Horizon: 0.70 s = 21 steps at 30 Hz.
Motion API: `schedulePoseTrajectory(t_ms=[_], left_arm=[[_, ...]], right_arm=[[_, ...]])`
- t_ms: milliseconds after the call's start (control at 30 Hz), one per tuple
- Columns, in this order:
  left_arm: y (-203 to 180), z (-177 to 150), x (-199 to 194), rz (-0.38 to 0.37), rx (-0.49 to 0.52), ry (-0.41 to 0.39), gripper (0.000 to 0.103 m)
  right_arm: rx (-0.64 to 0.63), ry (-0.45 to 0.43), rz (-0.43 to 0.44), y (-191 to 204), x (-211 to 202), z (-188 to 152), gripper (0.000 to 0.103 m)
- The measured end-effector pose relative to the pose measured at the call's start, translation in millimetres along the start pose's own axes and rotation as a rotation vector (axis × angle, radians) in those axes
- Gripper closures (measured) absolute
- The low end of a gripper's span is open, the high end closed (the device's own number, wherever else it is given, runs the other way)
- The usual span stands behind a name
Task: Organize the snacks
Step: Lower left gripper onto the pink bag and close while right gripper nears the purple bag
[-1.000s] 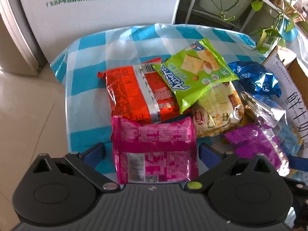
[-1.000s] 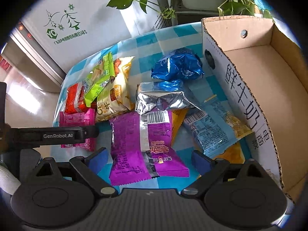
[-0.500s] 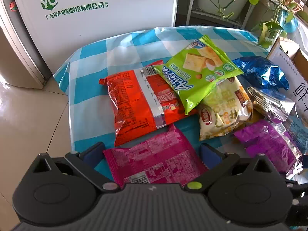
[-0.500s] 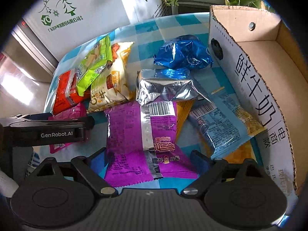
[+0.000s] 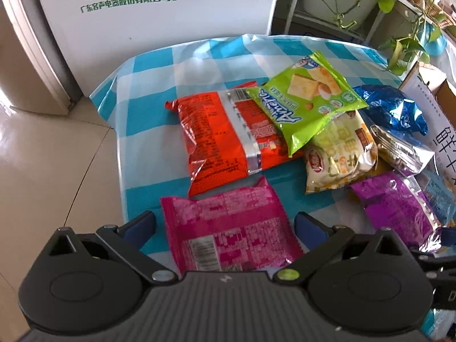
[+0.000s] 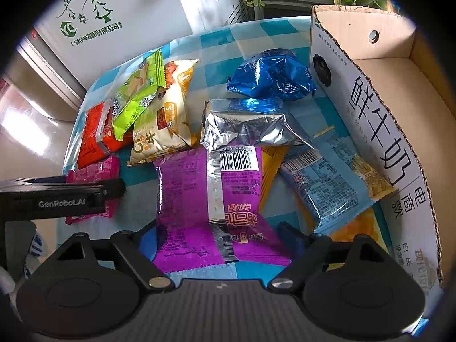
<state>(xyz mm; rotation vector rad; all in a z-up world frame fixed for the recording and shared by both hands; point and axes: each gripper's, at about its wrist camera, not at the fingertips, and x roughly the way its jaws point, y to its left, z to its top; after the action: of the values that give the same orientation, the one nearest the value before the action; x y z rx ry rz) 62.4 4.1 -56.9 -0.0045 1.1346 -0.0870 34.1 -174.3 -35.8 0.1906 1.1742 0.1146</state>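
A: Where do we stand with each gripper?

B: Our left gripper (image 5: 225,225) points steeply down at the bench (image 5: 159,65), its fingers spread, with the pink packet (image 5: 228,230) lying flat between them. We see a gap on each side, so nothing is pinched yet.

A: And the right gripper (image 6: 218,238)?

B: Its fingers straddle the near end of the purple packet (image 6: 211,199). They have just been closing, yet we cannot tell whether the pads touch the wrapper; it looks like a loose fit, not a pinch.

A: Why these two packets?

B: We judge they are the nearest ones, each lying free, so the fingers can slide in from either side. Beyond the right fingers a silver packet (image 6: 245,126) overlaps the purple one's far end. Beyond the left fingers an orange packet (image 5: 225,145) lies under a green packet (image 5: 307,102).

A: Where would they go?

B: Probably the open cardboard box (image 6: 379,131), to the right of the right fingers, which looks bare inside.
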Motion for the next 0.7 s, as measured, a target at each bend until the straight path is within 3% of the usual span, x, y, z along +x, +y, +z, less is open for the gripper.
schedulePoseTrajectory(t_ms=[333,533,700], left_arm=[[-16,-9,-2,0.010,0.070,-0.030,0.003],[-12,-11,-11,-0.021,0.059,-0.076,0.025],[-9,-15,-17,-0.034,0.027,-0.093,0.030]], right_arm=[[0.008,-0.001,0.005,-2,-3,-1,0.017],[0.011,-0.002,0.021,-3,-5,-2,0.022],[0.013,0.000,0.044,-6,-9,-4,0.033]])
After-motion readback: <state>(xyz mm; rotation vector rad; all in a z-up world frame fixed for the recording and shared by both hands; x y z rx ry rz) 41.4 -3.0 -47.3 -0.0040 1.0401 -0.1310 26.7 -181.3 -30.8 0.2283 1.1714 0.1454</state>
